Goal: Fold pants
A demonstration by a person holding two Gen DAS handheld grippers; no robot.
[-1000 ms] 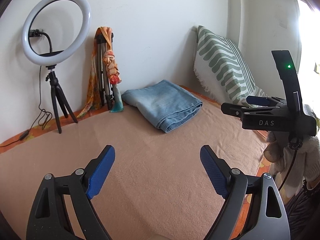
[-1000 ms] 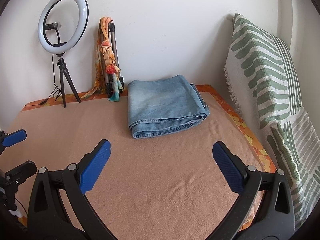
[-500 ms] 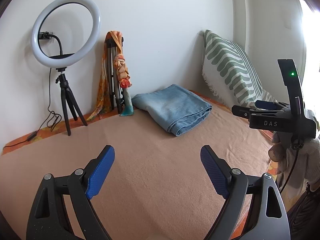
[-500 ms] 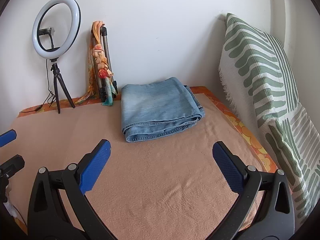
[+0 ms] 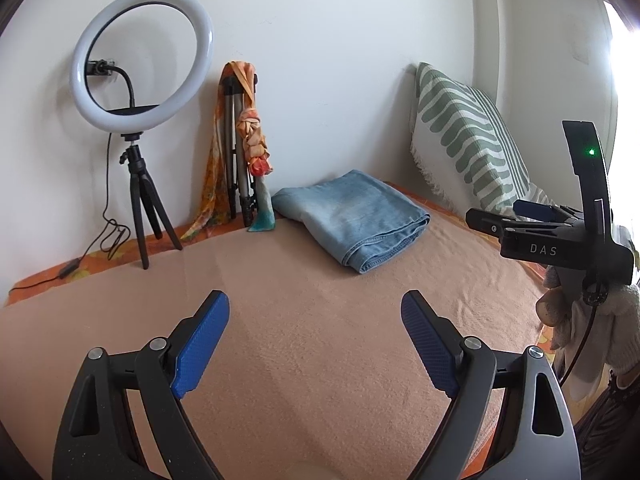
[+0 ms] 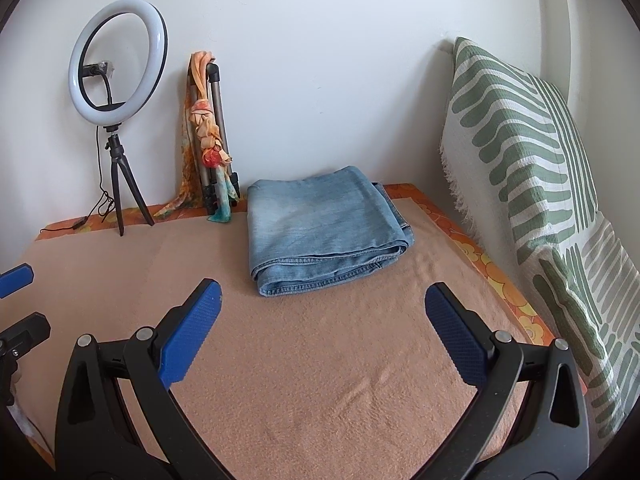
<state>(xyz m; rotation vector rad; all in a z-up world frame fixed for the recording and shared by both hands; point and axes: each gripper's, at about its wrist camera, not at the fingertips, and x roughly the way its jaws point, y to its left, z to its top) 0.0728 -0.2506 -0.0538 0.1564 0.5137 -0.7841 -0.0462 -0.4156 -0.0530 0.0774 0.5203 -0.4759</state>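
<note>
The light-blue denim pants (image 6: 320, 228) lie folded into a flat stack at the back of the tan blanket (image 6: 320, 360), close to the wall; the left wrist view shows the pants (image 5: 352, 216) too. My right gripper (image 6: 320, 300) hovers open well short of them, with nothing between its blue pads. My left gripper (image 5: 316, 308) is open and empty as well, over bare blanket (image 5: 312, 360). In the left wrist view the right gripper (image 5: 516, 216) shows from the side at the right edge, held by a gloved hand (image 5: 600, 328).
A ring light on a small tripod (image 6: 116, 120) stands at the back left, its cable trailing on the bed. A folded tripod draped with an orange scarf (image 6: 208, 136) leans on the wall beside the pants. A green-striped pillow (image 6: 532, 168) lines the right side.
Both views have shifted slightly, the scene sliding right and down in them. The folded pants stay where they were, and both grippers stay open.
</note>
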